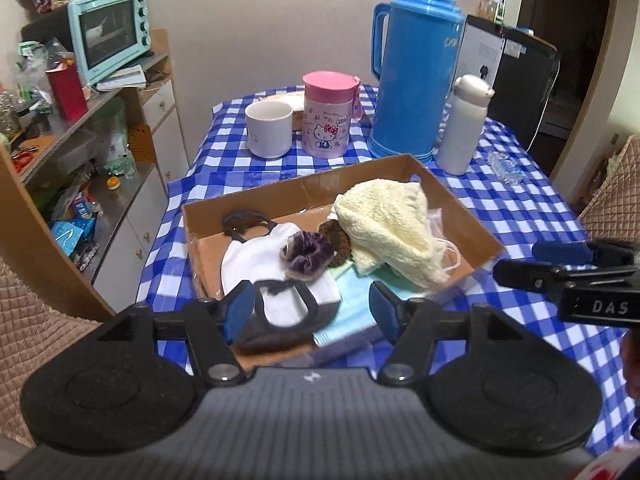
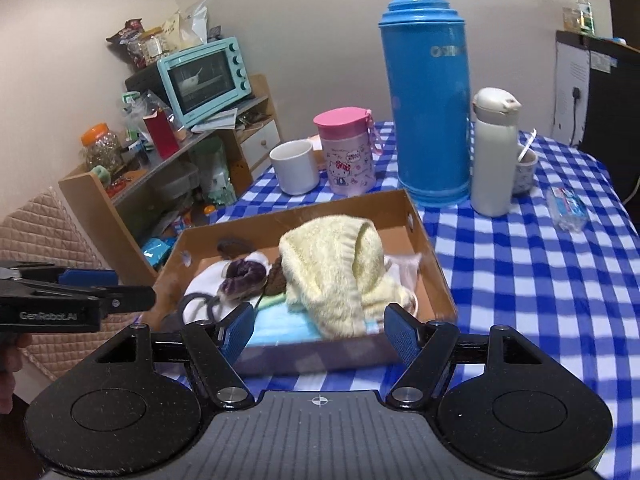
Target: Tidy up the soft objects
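A shallow cardboard box (image 1: 400, 168) sits mid-table on the blue-and-white checked tablecloth (image 1: 520, 208), and the soft things lie inside it. A pale yellow towel (image 1: 392, 224) is heaped toward the box's right side, over a white mask with ear loops (image 1: 438, 236). A purple scrunchie (image 1: 308, 248) and a brown scrunchie (image 1: 340, 236) lie touching near the middle. A white mask with dark straps (image 1: 260, 256) takes the left part, and a light blue mask (image 1: 352, 312) lies flat against the near wall. Left gripper (image 1: 312, 310) hangs over the box's near edge, fingers spread wide, nothing between them. Right gripper (image 2: 318, 328) is likewise spread and empty, just short of the box's near wall, with the left gripper at its left in the right wrist view. Along the table's far edge stand a white mug (image 1: 269, 128), a pink-lidded cup (image 1: 326, 114), a tall blue thermos (image 1: 416, 68) and a white bottle (image 1: 464, 124), the thermos and bottle just behind the box's far right corner.
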Motion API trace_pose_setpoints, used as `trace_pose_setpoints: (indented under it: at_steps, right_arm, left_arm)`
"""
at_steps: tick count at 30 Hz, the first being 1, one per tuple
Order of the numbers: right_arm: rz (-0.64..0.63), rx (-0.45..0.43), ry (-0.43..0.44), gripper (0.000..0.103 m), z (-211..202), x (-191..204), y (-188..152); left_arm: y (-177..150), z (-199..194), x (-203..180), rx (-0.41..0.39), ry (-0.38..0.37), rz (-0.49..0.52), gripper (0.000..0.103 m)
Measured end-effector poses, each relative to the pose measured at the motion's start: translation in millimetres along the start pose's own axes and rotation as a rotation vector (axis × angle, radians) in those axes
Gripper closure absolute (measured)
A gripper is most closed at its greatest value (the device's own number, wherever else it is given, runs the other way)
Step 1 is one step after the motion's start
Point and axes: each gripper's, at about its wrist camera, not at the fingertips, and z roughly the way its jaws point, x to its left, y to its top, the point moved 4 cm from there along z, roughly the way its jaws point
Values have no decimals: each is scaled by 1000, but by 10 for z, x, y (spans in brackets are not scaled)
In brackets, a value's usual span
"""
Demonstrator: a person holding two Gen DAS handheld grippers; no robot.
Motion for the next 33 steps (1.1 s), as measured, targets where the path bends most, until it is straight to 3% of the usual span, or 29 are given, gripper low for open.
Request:
trace_pose_setpoints:
  at_steps: [15, 33]
  right_arm:
    - [30, -35, 69, 31, -1033, 183, -486]
    - [52, 74, 38, 31, -1723, 136, -1142]
  left_arm:
    - [-506, -1216, -416, -77, 87, -1, 42]
    - [-1365, -1690, -805, 51, 111, -48, 42]
